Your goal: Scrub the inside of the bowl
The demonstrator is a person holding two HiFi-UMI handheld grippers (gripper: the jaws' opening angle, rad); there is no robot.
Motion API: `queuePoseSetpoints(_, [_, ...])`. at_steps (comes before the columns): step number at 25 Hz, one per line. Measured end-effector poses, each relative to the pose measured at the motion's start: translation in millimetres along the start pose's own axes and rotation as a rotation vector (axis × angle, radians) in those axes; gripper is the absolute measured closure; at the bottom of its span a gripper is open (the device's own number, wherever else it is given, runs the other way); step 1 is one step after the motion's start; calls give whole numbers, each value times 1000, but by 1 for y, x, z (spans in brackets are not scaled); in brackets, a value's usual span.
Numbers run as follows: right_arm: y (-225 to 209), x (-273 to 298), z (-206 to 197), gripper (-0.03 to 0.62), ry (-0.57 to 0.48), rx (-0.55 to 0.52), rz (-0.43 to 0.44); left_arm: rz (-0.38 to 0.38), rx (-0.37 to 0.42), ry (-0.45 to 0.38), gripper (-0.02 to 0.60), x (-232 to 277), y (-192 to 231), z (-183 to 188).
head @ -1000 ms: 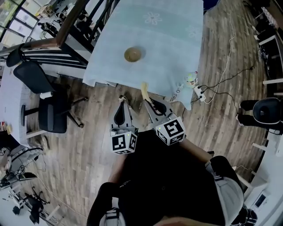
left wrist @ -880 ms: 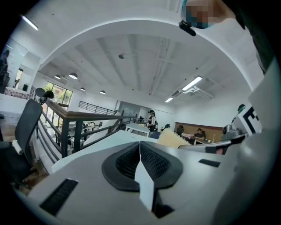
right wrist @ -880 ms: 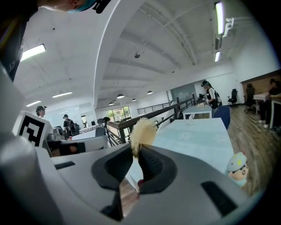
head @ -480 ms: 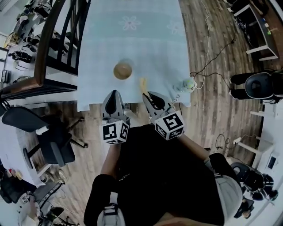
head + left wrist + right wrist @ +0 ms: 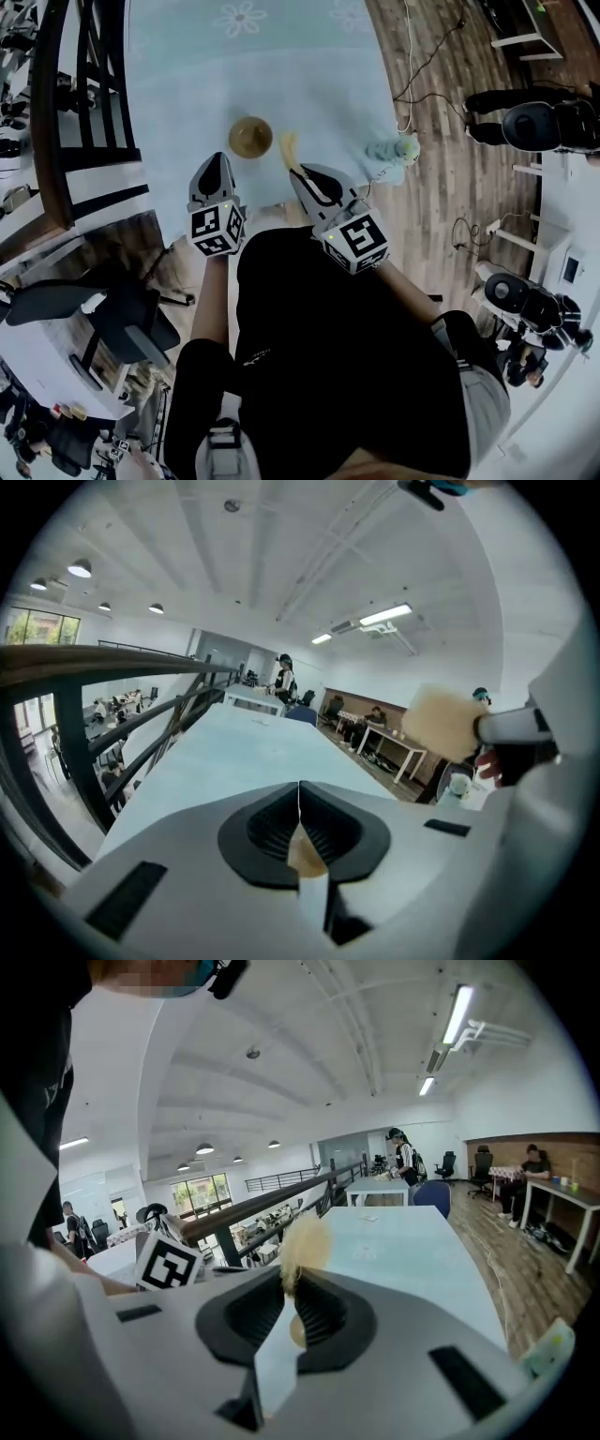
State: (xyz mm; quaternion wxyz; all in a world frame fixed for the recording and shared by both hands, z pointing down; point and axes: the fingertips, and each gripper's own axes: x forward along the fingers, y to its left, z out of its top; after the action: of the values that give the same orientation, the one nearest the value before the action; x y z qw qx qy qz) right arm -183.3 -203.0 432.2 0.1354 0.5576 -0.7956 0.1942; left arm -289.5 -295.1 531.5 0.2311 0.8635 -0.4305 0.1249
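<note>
A small brown bowl (image 5: 250, 137) stands on the table's pale blue cloth (image 5: 281, 75), near its front edge. My left gripper (image 5: 214, 161) hovers just short of the bowl on its near-left side, jaws shut with nothing between them (image 5: 300, 794). A pale yellow scrubber (image 5: 289, 152) sticks out past the tips of my right gripper (image 5: 297, 173), which is shut on it, right of the bowl. In the right gripper view the fuzzy scrubber (image 5: 305, 1239) rises from between the jaws. The left gripper view shows that scrubber (image 5: 441, 722) at the right.
A small green and white object (image 5: 394, 150) sits at the table's near right corner. A dark railing (image 5: 56, 103) runs along the table's left side, with an office chair (image 5: 122, 323) on the wooden floor below it. Cables (image 5: 412, 56) trail over the floor at the right.
The table and bowl have come closer in the head view. Both grippers have moved forward from over the floor to the table's front edge, beside the bowl. The scrubber stays in the right gripper.
</note>
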Motion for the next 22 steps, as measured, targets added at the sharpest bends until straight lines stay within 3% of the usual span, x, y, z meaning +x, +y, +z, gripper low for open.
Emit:
queuePoseSetpoints(3, [-1,16,5,553,5,-2,-25,-9,12,117,566,39,27,-22])
queuePoseSetpoints(5, [-5,23,8,553,10,-1,-56,-51,-25,209,561,62,36,-36])
queuePoseSetpoints(8, [-16,30,10,553,18,17,-105,-126,-105,359,459,93,38,-54])
queuePoseSetpoints(12, [-22,37,10,553,25,69,-146,-164,-72,526,453,116,44,-86])
queuePoseSetpoints(17, [-25,39,2,553,46,107,-186,-234,-82,654,454,123,35,-114])
queuePoseSetpoints(19, [-25,39,-1,553,52,117,-197,-229,-66,679,454,123,36,-122])
queuePoseSetpoints(22, [-25,40,-4,553,50,117,-194,-173,-74,691,549,122,45,-131])
